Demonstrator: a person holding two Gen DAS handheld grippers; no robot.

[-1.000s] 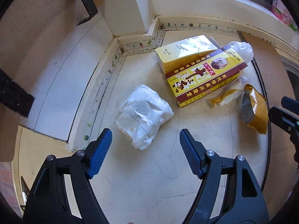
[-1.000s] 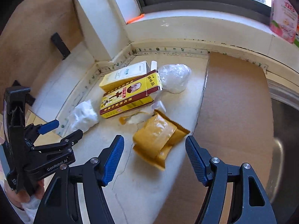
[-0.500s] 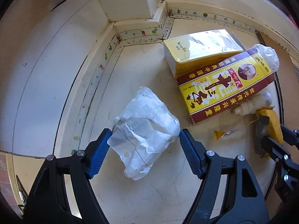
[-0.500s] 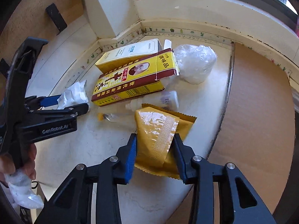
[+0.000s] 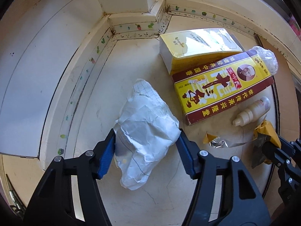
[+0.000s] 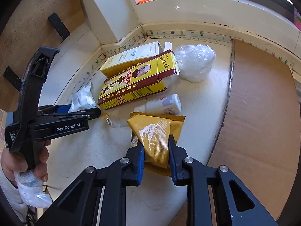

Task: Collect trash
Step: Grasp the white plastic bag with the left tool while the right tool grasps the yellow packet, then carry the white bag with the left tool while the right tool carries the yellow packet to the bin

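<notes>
Trash first: my left tongs have just closed on the crumpled paper and my right tongs on the yellow wrapper, so I squeeze firmly and lift both straight up.

We hold both grippers tipped steeply downward, side by side and near each other. Our left gripper has just been closing, and its blue pads now press against both sides of the crumpled white paper between them. Our right gripper has also just been closing, and its jaws stand narrow, pinching the yellow wrapper so that it buckles upward between the pads. In the right wrist view our left hand wraps around the left gripper's black handle, a white sleeve showing at the wrist.
</notes>
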